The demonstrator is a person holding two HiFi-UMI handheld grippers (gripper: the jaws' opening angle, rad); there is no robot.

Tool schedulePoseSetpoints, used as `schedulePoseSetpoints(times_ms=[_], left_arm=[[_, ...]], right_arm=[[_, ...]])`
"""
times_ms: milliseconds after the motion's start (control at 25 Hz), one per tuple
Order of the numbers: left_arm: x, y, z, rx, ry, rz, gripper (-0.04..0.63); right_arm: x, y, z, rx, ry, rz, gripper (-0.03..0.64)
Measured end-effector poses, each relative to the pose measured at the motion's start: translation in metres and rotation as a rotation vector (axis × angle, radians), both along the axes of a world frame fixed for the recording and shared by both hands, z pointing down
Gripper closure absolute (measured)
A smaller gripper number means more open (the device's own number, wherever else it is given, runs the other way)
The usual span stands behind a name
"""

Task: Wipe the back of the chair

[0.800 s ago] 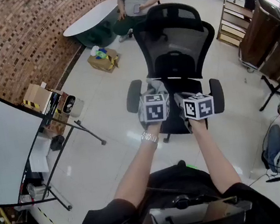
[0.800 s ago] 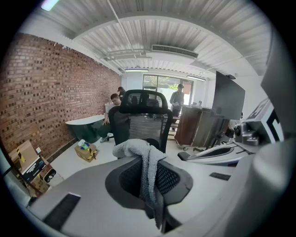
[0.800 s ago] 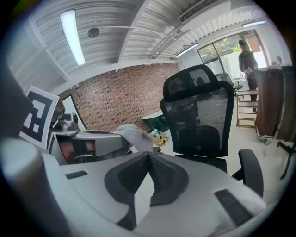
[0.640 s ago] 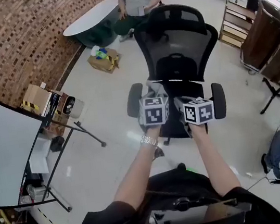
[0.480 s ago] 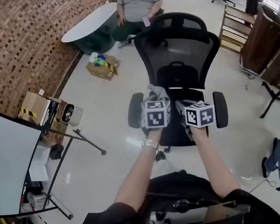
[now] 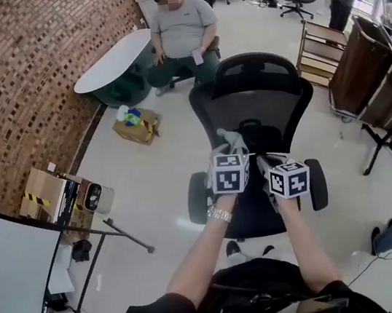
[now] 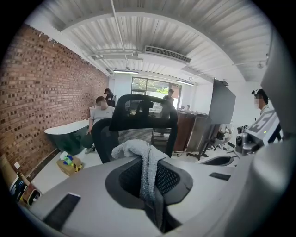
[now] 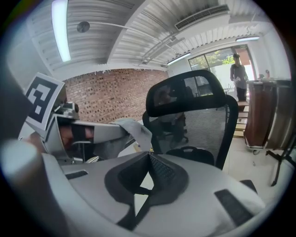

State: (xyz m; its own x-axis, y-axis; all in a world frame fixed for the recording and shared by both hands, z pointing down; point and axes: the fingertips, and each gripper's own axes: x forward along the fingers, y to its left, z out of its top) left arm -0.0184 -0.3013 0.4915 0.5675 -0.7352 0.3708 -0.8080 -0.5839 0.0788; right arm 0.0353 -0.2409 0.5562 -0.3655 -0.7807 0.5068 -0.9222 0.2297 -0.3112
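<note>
Head view, looking steeply down: a person's two forearms reach forward, each hand holding a claw topped with a marker cube. The left claw (image 6: 230,147) is clamped on a grey cloth (image 6: 230,137), which bunches up above its tips. The right claw (image 6: 270,165) sits just beside it, jaws pressed together with nothing between them. A black office chair stands directly ahead. Its mesh back (image 6: 260,97) rises just beyond the claws, near the cloth but, as far as can be told, not touching it. The left claw view confirms the grip: the cloth (image 7: 147,159) is pinched between the pads, with a loose fold flopping over the top.

Wiping does not appear to be under way yet. To do it well, the left claw should press the bunched part of the cloth against the mesh, keeping the hard tips off it, and sweep with light, even pressure. An office chair like this may swivel or roll under a push, so the empty right claw could steady the frame.
</note>
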Motion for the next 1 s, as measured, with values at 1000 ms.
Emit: schedulePoseSetpoints(times_ms=[1000], left_arm=[[0.204, -0.132, -0.077, 0.133, 0.032, 0.252, 0.569]], right_arm=[[0.142, 0.001, 0.015, -0.013, -0.082, 0.197, 0.615]])
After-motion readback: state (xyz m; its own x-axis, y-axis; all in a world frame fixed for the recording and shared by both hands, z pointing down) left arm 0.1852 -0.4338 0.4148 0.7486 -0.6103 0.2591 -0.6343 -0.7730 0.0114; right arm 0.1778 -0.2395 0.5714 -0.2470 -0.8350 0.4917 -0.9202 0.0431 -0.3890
